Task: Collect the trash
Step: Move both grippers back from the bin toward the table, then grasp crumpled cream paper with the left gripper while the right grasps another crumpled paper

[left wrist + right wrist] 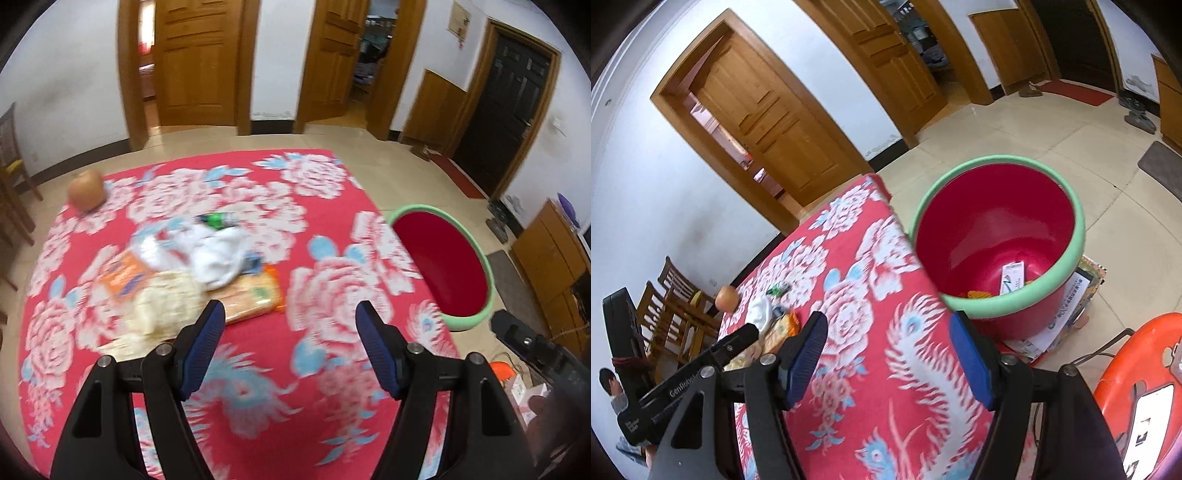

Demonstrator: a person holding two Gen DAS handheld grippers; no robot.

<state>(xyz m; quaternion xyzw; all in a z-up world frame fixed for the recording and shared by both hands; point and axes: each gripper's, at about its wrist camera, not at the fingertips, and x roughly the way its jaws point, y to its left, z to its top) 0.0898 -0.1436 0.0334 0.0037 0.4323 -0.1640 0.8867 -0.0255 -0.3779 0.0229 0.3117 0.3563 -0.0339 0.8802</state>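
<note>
The trash lies in a loose pile near the middle of the bench point(332, 206), which is covered with a red cloth with white flowers: a crumpled white plastic bag point(207, 254), an orange snack packet point(255, 295), a pale crinkled wrapper point(162, 306) and a small green bottle point(218, 220). An apple point(86, 190) sits at the far left corner. No writing on the trash is readable; "GenRobot" shows on the left gripper's side. The red bucket point(1082, 229) with green rim stands beside the bench's right edge and holds a white card point(1012, 277) and something orange. The left gripper point(290, 345) and right gripper point(888, 354) both have jaws spread, pinching nothing.
</note>
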